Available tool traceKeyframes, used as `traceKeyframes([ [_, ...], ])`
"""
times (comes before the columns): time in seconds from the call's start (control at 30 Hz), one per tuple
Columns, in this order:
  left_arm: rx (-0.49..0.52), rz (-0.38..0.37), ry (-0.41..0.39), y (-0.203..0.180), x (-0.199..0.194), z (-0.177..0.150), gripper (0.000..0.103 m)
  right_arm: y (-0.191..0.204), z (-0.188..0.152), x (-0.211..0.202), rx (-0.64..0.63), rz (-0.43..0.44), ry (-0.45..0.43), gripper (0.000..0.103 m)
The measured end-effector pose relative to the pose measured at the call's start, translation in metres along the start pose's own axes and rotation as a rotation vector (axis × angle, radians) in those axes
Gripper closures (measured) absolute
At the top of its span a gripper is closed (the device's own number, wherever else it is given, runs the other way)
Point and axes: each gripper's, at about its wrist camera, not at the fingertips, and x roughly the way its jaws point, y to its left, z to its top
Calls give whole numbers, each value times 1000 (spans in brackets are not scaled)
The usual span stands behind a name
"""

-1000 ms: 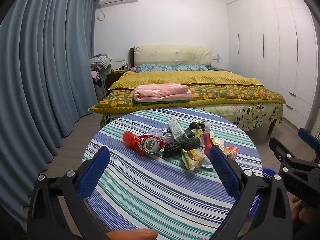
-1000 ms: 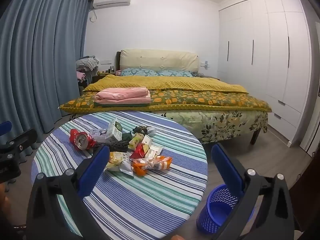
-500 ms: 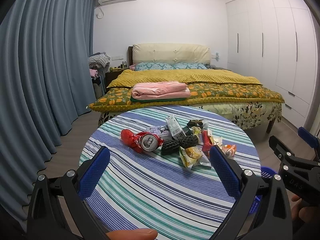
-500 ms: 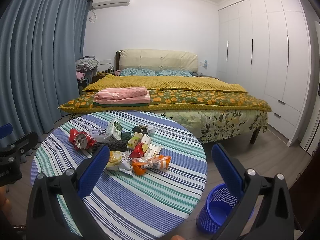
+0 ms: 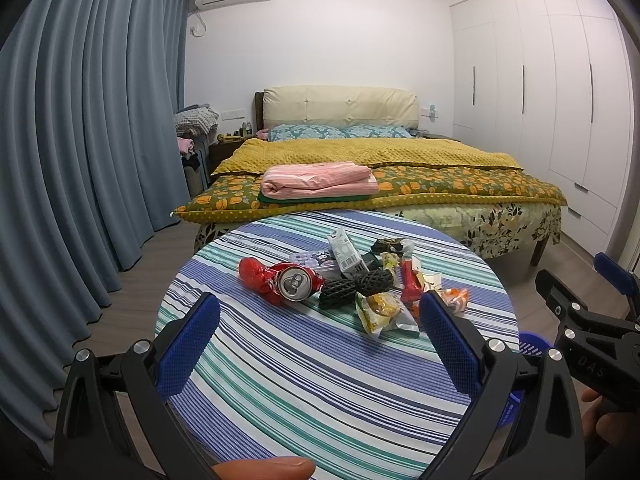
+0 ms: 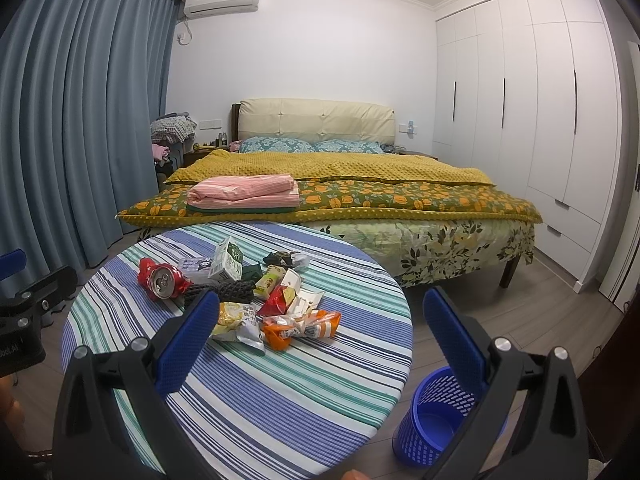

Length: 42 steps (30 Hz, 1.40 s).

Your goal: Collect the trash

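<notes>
Both hand-held grippers are held wide open and empty above the near edge of the bench point(image 5: 320, 392): the left hand-held gripper point(image 5: 316, 344) is seen with its blue pads point(image 5: 188, 344) spread well apart, and the right hand-held gripper point(image 6: 320, 340) is spread likewise. Nothing is touched by either.

Ahead of the left hand-held gripper, well past its fingertips, the trash is gathered in one loose heap on the striped cloth. Nearest and slightly to the left, a crushed red can point(image 5: 294, 283) is seen lying on its side, its top turned toward the camera. It is judged light, stiff and dented, and somewhat slippery; it would best be pinched across its flattened body rather than at the rim. Just right of it lie two black mesh rolls point(image 5: 354, 286), judged soft and springy, to be taken across the middle. Behind them a small carton point(image 5: 346, 254) is propped, light and easily crushed, best held on its flat sides.

Ahead of the right hand-held gripper, a yellow snack bag point(image 6: 236, 322) and an orange wrapper point(image 6: 304, 326) lie closest, with a red wrapper point(image 6: 278, 300) just beyond. These are judged thin, crinkly and slick; a bunched fold or sealed edge should be pinched.

Below and to the right of the right hand-held gripper, a blue bin point(image 6: 436, 420) stands on the floor just beside the bench, apparently empty.
</notes>
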Motion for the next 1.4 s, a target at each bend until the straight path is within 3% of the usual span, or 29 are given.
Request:
traceKeyframes([
  [1.4,-1,-5,-3,-13,-1,0,4,0,0,-2,2,2,-4,5],
])
